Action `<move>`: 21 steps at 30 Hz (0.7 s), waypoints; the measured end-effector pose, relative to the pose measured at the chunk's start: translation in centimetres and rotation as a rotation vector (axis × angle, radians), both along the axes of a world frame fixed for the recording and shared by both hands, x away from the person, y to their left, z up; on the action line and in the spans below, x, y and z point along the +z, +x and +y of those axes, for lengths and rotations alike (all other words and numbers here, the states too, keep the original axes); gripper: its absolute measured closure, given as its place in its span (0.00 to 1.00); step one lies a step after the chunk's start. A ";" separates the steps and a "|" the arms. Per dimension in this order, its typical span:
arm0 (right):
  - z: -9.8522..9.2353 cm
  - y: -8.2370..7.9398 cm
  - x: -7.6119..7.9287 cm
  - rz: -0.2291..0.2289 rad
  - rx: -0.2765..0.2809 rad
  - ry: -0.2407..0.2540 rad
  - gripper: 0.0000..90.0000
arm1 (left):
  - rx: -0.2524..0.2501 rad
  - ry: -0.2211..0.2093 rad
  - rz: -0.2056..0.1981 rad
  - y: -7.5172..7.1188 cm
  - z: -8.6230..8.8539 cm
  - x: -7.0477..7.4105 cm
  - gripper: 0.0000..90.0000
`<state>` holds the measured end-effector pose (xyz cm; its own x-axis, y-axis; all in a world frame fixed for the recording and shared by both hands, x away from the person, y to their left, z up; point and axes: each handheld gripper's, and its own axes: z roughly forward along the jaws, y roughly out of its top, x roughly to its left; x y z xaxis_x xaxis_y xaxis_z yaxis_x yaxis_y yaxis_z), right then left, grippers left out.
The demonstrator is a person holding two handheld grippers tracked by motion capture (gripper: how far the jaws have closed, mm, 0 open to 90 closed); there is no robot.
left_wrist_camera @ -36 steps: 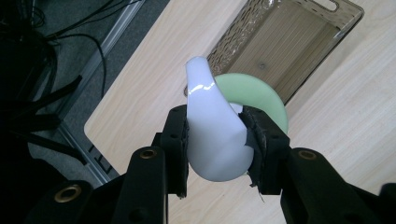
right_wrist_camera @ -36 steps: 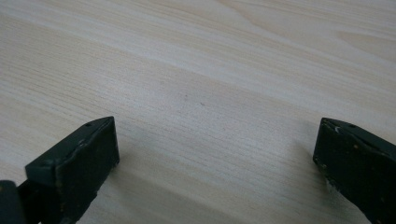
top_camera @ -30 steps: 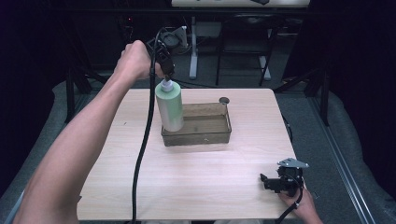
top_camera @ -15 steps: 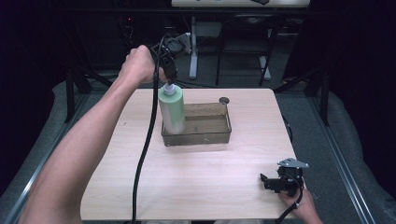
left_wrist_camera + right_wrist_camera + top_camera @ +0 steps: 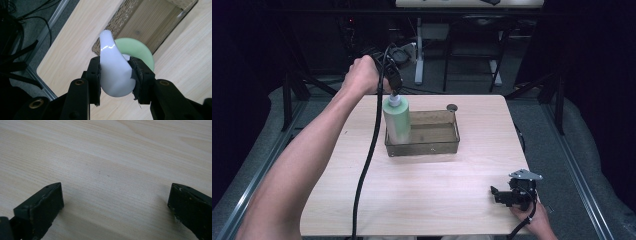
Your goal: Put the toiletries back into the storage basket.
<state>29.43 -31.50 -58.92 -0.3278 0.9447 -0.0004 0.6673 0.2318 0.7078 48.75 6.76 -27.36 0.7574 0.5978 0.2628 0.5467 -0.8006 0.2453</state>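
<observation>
Upright, a green bottle (image 5: 396, 121) stands in the left end of the clear tray (image 5: 427, 148)

Left gripper (image 5: 115, 75) clamps the bottle's white pump top (image 5: 113, 72) from above; the tray's remaining space looks bare. Right gripper (image 5: 115, 207) rests on the wooden table (image 5: 422, 195) near its front right corner, well apart from the tray, jaws wide with nothing between. Behind the tray lies a small dark disc (image 5: 452, 107)

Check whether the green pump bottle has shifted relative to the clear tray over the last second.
No. The green pump bottle stays at the clear tray's left end, with the left gripper shut on its white pump head.
</observation>
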 end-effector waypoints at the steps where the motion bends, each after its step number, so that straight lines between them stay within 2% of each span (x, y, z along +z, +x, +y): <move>1: 0.0 0.0 0.0 0.001 0.000 0.000 0.00 | -0.002 0.000 0.003 0.0 0.0 0.0 0.71; 21: 0.0 0.0 0.0 0.000 0.000 0.000 0.00 | 0.002 0.004 0.029 0.3 0.5 -2.0 0.71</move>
<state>29.43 -31.50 -58.92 -0.3278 0.9447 -0.0003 0.6674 0.2318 0.7078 49.09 7.29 -29.35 0.7634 0.5983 0.2433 0.5553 -0.8004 0.2261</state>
